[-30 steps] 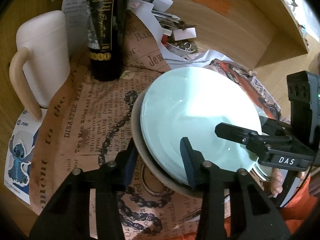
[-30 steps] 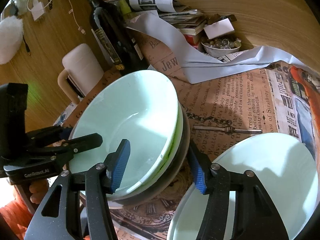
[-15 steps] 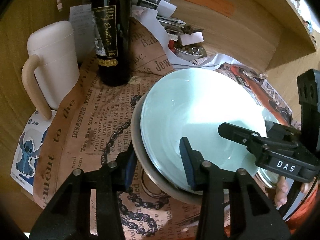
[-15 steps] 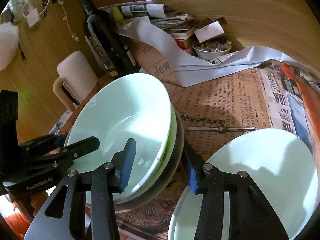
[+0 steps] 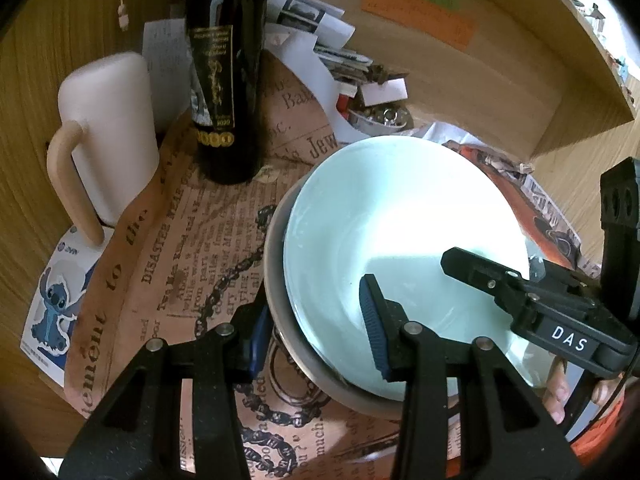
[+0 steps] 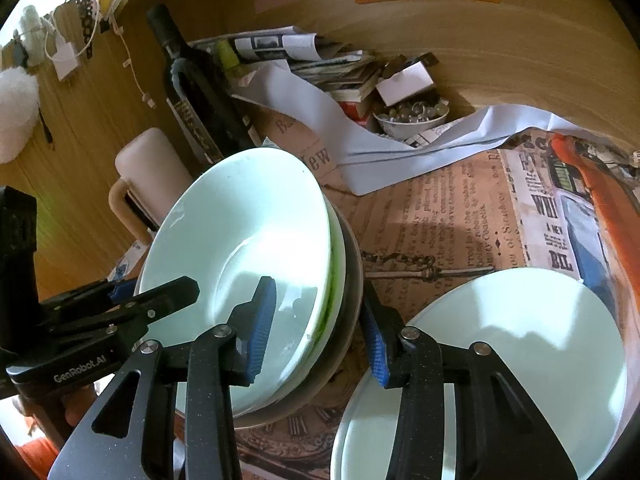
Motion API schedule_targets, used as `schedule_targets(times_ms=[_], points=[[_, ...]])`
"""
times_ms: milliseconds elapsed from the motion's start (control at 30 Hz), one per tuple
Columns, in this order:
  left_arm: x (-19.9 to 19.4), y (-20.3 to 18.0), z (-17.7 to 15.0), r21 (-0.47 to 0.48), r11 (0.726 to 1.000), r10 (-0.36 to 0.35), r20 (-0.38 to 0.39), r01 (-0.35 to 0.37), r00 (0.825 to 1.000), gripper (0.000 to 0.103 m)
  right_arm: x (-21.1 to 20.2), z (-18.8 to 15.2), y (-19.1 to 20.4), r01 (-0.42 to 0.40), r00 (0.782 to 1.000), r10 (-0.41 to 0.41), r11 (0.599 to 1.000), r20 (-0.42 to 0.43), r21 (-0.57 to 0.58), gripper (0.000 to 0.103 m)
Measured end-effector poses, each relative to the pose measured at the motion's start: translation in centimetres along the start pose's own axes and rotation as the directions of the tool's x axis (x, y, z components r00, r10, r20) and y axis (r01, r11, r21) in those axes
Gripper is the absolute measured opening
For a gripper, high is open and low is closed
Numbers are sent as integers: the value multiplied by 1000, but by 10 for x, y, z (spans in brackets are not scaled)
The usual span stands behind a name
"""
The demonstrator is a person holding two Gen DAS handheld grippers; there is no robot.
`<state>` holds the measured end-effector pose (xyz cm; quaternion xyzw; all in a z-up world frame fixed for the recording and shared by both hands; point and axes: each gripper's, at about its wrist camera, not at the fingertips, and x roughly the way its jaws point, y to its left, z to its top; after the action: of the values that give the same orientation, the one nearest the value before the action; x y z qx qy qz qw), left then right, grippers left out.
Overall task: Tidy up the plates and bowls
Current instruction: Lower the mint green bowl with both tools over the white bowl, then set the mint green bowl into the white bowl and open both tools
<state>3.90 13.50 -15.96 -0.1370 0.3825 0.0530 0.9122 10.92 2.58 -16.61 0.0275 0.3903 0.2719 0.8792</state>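
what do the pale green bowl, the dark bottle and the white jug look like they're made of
Pale green bowl: probably glazed ceramic or opal glass; smooth and glossy, with a bright glare patch.
Dark bottle: apparently dark glass; shiny reflections, with a black and gold paper label.
White jug: matte, no glare; plastic or unglazed ceramic, hard to tell. Its tan handle could be wood or plastic.

Both wrist cameras are looking steeply down, close in, from opposite sides, sharing the stacked bowls [image 5: 400,216] [image 6: 244,240].
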Motion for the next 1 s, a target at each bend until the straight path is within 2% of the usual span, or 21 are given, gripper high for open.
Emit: schedule_targets(times_ms=[433,1000], points=[[-14,-12,7,29,999,-34,52,32,998,42,-28,7,-6,9,997,-10,1000,73,9,38],[-28,-44,12,81,994,-75,100,67,992,42,-66,0,-24,42,988,-47,998,144,37,38]])
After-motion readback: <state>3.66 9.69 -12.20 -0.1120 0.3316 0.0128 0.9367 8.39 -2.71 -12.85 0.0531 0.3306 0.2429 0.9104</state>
